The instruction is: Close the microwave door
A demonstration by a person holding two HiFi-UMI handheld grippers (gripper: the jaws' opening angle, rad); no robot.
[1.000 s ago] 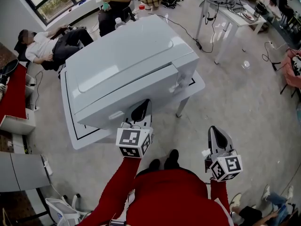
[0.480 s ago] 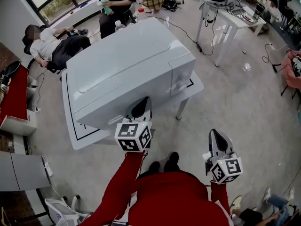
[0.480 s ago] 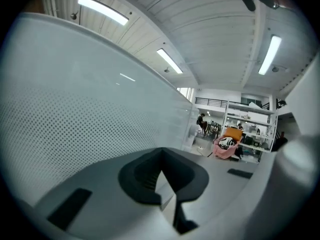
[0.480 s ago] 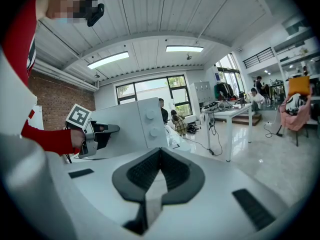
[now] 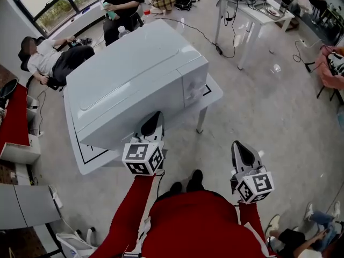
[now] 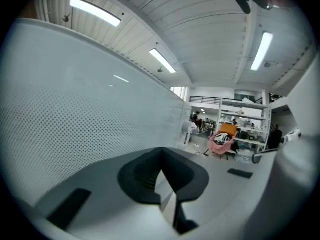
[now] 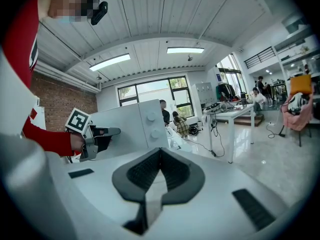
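A big white microwave (image 5: 134, 74) stands on a small white table (image 5: 212, 95). Its door (image 5: 126, 125) faces me and lies flush with the control panel (image 5: 194, 85) and its two knobs. My left gripper (image 5: 152, 123) is shut with nothing in it, its tips against the door's front face. In the left gripper view the dotted door (image 6: 75, 109) fills the left side, close to the left gripper (image 6: 161, 166). My right gripper (image 5: 240, 150) hangs shut and empty to the right, apart from the microwave (image 7: 135, 124); the right gripper (image 7: 160, 161) view also shows the left gripper (image 7: 107, 132).
One person sits on the floor at the back left (image 5: 54, 58) and another stands behind the microwave (image 5: 121, 4). A white desk (image 5: 252, 15) with cables stands at the back right. A cable (image 5: 207, 36) runs over the floor. A red mat (image 5: 13, 117) lies at the left.
The door, ajar a second ago, has swung in flush with the control panel. My left gripper followed it forward. The right gripper has hardly moved.
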